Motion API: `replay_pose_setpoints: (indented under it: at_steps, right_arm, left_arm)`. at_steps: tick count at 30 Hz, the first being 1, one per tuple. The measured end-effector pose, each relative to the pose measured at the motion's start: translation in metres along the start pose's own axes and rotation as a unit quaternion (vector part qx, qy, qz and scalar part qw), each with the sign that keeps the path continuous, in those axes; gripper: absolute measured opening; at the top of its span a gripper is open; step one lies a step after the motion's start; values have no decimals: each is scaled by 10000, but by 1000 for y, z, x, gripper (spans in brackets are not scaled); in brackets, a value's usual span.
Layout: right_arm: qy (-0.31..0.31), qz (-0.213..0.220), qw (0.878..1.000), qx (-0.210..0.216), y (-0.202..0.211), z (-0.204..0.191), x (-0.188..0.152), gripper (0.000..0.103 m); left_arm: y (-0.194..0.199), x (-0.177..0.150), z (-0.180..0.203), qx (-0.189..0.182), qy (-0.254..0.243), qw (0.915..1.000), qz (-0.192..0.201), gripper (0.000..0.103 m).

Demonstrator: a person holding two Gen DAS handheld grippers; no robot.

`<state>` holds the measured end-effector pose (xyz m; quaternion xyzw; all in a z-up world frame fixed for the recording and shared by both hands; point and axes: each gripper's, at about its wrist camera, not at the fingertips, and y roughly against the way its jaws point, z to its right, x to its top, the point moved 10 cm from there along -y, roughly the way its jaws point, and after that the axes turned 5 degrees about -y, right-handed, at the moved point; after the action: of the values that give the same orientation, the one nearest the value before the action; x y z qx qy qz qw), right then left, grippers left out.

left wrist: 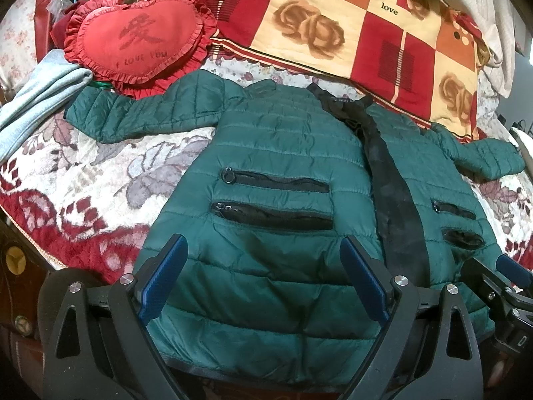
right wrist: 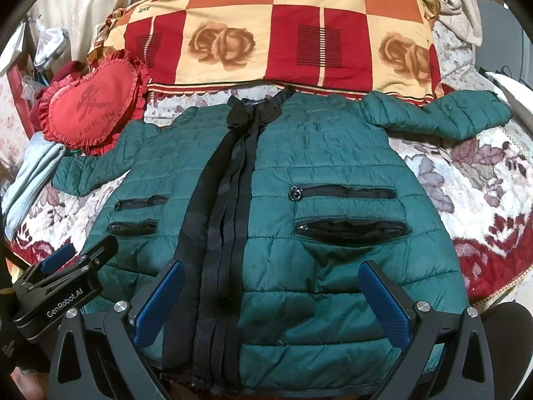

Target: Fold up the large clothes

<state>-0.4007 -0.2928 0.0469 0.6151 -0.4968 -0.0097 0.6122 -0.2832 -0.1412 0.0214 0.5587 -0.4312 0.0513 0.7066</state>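
A: Lying face-up on the bed (left wrist: 83,166), the green jacket (left wrist: 273,153) spreads ahead of both tongs, sleeves out for folding.
B: Left tongs (left wrist: 263,278) and right tongs (right wrist: 271,295) gape over its hem, gripping nothing.

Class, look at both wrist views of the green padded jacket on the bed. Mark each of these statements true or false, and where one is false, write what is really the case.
1. The green jacket lies front side up, its sleeves spread out to the sides. True.
2. The left claw is shut on the jacket's hem. False: both claws are open, and the right claw grips nothing either.
3. A red heart-shaped pillow lies near the end of one sleeve. True.
4. The jacket has already been folded in half. False: it lies spread flat, not yet folded.
5. Each front panel shows two black zip pockets. True.
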Motion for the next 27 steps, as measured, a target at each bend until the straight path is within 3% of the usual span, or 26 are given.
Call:
replay_pose_setpoints:
  at_steps: [18, 27]
  right_arm:
    - [148, 78, 9998, 137, 4, -13, 16, 103]
    - [293, 147, 9992, 236, -12, -26, 58, 103]
  left_arm:
    - [4, 17, -10, 83, 27, 9999, 68, 93]
    - [-17, 50, -66, 334, 438, 9984, -122, 93]
